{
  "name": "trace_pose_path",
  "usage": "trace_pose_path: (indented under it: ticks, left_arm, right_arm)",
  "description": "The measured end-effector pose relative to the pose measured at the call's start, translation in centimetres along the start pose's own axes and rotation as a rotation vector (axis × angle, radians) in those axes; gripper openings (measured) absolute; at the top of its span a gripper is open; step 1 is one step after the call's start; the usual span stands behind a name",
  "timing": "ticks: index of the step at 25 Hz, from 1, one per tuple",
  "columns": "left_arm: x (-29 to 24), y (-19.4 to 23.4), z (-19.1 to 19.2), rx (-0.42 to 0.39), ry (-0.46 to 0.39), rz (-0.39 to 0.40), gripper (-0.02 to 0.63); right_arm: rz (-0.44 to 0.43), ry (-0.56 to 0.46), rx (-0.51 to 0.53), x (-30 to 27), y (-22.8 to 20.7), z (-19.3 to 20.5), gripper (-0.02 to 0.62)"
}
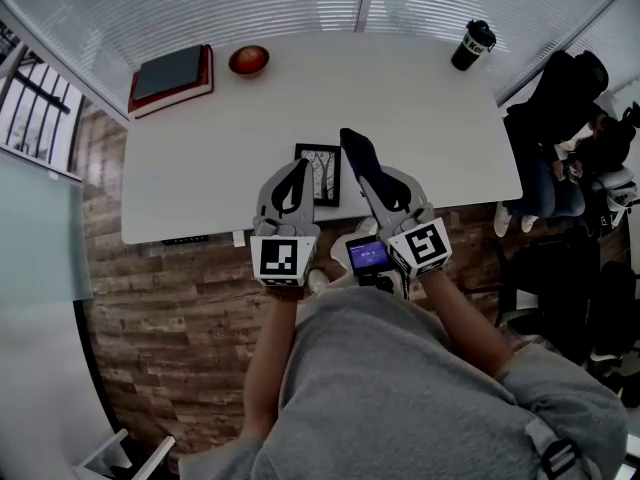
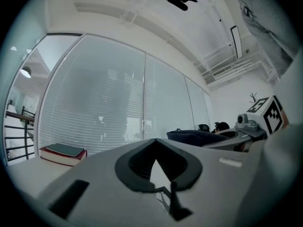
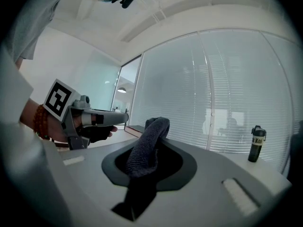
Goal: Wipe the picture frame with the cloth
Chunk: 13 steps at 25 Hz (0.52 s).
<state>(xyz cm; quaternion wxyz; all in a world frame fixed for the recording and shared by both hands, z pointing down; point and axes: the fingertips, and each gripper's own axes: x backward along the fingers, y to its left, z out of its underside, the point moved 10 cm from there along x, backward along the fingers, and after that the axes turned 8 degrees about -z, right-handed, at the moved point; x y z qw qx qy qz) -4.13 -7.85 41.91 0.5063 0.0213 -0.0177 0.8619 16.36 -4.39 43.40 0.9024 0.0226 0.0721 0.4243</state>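
A small black picture frame (image 1: 320, 174) lies flat on the white table (image 1: 200, 168) near its front edge. The left gripper (image 1: 298, 168) is shut, its tip at the frame's left edge; I see nothing held between its jaws. In the left gripper view a corner of the frame (image 2: 164, 194) shows through the gap below the closed jaws. The right gripper (image 1: 366, 175) is shut on a dark cloth (image 1: 358, 150), which hangs over the frame's right edge. The cloth (image 3: 147, 148) stands up from the jaws in the right gripper view and also shows as a cloth (image 2: 194, 137) in the left gripper view.
A stack of books (image 1: 172, 76) and a red bowl (image 1: 249, 60) sit at the table's far left. A black tumbler (image 1: 473, 45) stands at the far right. A seated person (image 1: 560, 138) is beside the table's right end. Blinds run behind the table.
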Motion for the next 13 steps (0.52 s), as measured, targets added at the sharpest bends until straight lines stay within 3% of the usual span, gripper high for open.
trace_pose_path:
  ticks: [13]
  left_arm:
    - [-0.48,0.19,0.84,-0.002,0.027,0.012,0.0]
  right_arm:
    - [0.014,0.019,-0.034,0.04,-0.67,0.96,0.075]
